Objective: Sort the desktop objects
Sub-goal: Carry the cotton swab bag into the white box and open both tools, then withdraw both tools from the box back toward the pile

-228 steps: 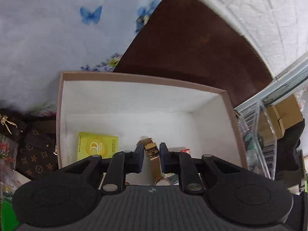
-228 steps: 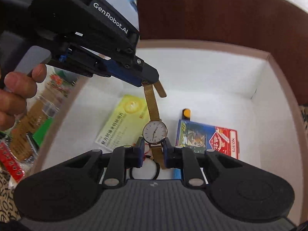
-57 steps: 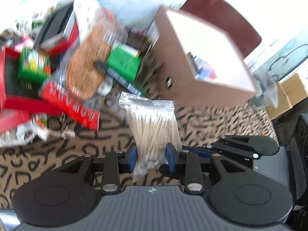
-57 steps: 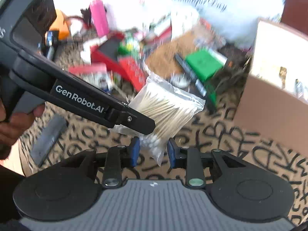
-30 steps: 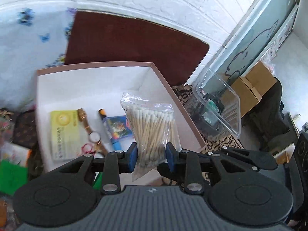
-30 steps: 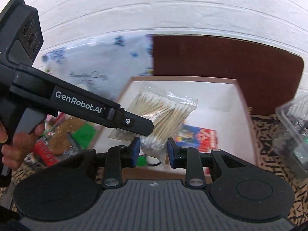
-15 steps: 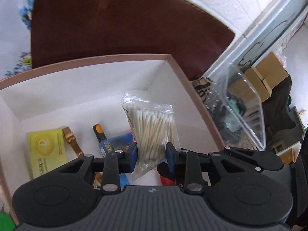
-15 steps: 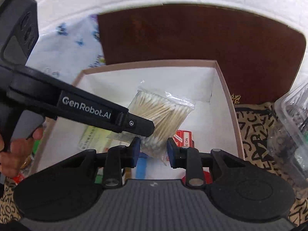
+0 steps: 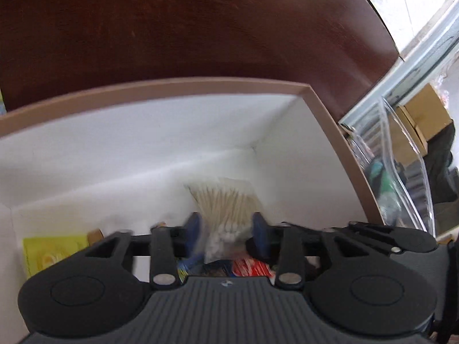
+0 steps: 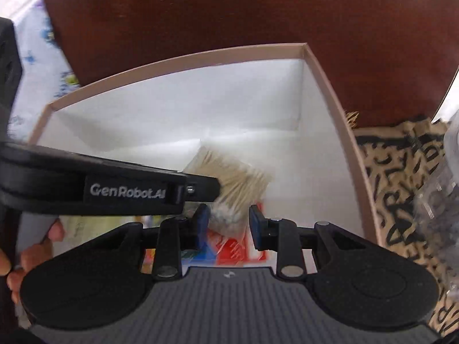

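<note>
Down in the box (image 9: 330,120), my left claw (image 9: 226,228) is spreading off the swab bag (image 9: 226,200) it pinched a moment ago. Right claw (image 10: 228,218) straddles the bag's end; can't tell if it's pinching. Drop-off looks nearly done.

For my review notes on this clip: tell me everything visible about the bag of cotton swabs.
The bag of cotton swabs is a clear plastic pouch packed with pale wooden sticks that fan out at the far end, white cotton tips bunched at the near end. It is blurred in both views. It sits low inside the white-lined box, above a red packet. It lies between the jaws of the left gripper, which are opening with a gap showing on each side, and also between those of the right gripper. Whether it has landed cannot be told.
</note>
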`<action>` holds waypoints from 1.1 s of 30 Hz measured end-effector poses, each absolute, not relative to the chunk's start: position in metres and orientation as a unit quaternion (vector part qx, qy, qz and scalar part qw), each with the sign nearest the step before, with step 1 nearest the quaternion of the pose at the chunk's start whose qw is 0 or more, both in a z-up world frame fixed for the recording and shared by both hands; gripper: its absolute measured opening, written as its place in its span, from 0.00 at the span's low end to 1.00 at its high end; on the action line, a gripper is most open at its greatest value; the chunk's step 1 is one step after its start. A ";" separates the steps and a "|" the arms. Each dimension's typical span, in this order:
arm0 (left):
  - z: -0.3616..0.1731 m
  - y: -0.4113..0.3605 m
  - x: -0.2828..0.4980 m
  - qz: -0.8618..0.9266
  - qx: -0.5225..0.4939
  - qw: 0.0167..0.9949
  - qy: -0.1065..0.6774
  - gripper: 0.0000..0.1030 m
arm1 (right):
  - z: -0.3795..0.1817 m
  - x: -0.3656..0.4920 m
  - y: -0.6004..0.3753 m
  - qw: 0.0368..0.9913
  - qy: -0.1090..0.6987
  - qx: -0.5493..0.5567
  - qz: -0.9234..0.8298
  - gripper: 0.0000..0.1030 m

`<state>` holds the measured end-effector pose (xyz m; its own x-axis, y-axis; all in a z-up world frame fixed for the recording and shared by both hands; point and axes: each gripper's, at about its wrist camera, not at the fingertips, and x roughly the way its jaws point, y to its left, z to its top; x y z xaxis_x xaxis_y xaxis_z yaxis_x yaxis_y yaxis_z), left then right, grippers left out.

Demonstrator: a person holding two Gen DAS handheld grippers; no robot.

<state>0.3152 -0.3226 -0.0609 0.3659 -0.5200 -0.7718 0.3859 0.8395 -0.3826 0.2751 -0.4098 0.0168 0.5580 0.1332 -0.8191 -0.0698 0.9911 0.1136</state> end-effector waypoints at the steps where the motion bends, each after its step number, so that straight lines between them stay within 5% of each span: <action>1: -0.059 -0.322 0.316 -0.267 -0.065 0.827 0.490 0.72 | 0.016 0.278 -0.410 0.884 0.463 0.031 0.050 0.33; 6: -0.052 -0.309 0.315 -0.255 -0.061 0.833 0.488 0.87 | 0.017 0.282 -0.406 0.885 0.464 0.022 0.043 0.47; 16: -0.020 -0.285 0.292 -0.249 -0.058 0.835 0.487 0.92 | 0.039 0.251 -0.392 0.900 0.434 0.018 0.040 0.83; 33: 0.026 -0.248 0.197 -0.221 -0.064 0.846 0.481 0.92 | 0.080 0.168 -0.381 0.912 0.407 0.041 0.031 0.85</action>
<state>0.1969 -0.2479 0.0264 0.4407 -0.4354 -0.7850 0.3119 0.8943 -0.3210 0.1683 -0.3806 0.0805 0.6667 0.0907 -0.7398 -0.0239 0.9947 0.1003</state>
